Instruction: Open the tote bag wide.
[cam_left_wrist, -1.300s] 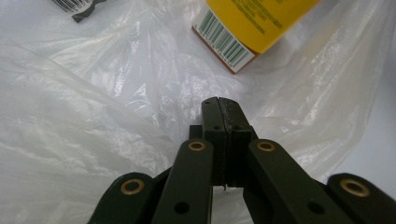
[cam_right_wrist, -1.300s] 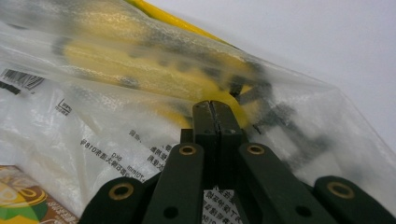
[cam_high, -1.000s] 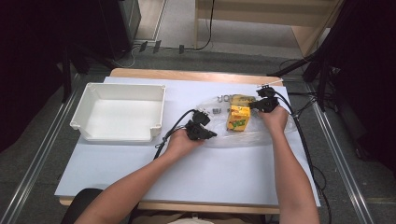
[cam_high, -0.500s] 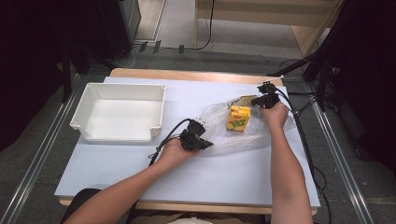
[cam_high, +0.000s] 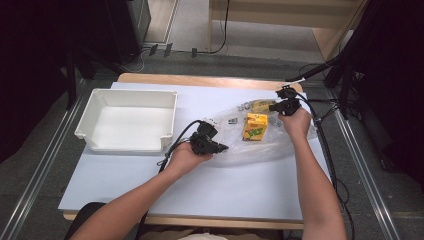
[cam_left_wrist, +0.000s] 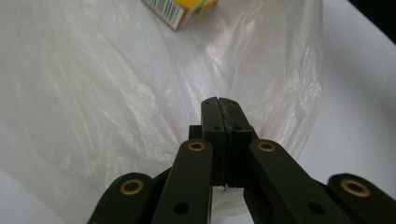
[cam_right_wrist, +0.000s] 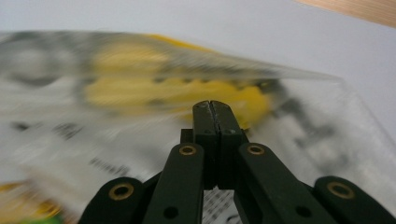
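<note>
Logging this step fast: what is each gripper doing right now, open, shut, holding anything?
Left gripper: jaws shut, pinching the clear plastic bag.
Right gripper: jaws shut on the same bag at its far end.

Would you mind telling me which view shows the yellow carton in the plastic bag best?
The high view: the yellow carton lies whole inside the clear plastic bag, its green print visible. The left gripper view catches one corner with a barcode at the top edge. The right gripper view gives blurred yellow patches that cannot be told apart.
</note>
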